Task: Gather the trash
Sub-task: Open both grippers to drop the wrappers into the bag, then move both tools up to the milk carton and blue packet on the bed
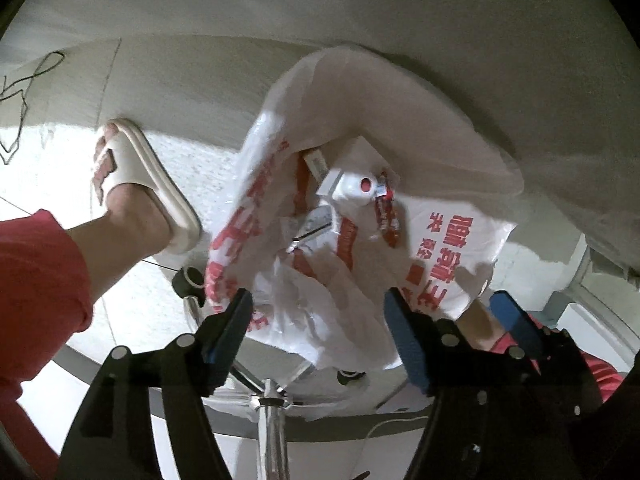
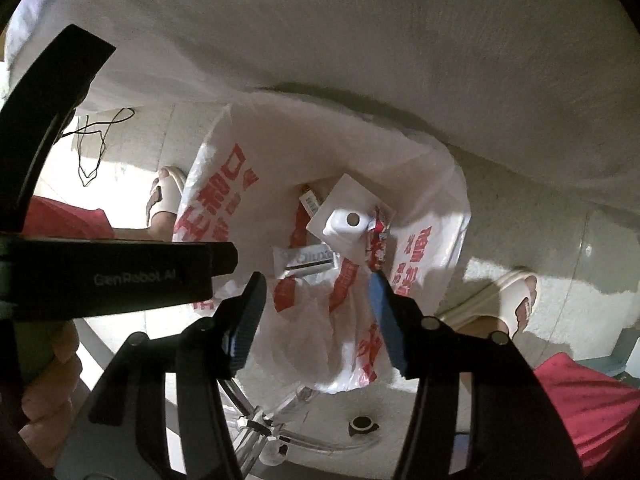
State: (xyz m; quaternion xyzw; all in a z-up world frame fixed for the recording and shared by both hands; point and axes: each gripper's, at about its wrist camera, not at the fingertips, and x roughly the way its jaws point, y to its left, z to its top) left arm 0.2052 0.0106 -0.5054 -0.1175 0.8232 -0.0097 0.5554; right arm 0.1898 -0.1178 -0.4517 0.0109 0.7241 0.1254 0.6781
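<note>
A white plastic bag with red print hangs open below the table edge. Inside lie a white blister card with a round cap, a silver wrapper and a red-and-white wrapper. My left gripper is open, its blue-padded fingers either side of the bag's near rim. My right gripper is open and empty above the bag's mouth. The left gripper's black body crosses the left of the right wrist view.
A white tablecloth-covered table fills the top. A chrome chair base with castors stands on the floor below. The person's feet in white slippers flank the bag. A black cable lies at left.
</note>
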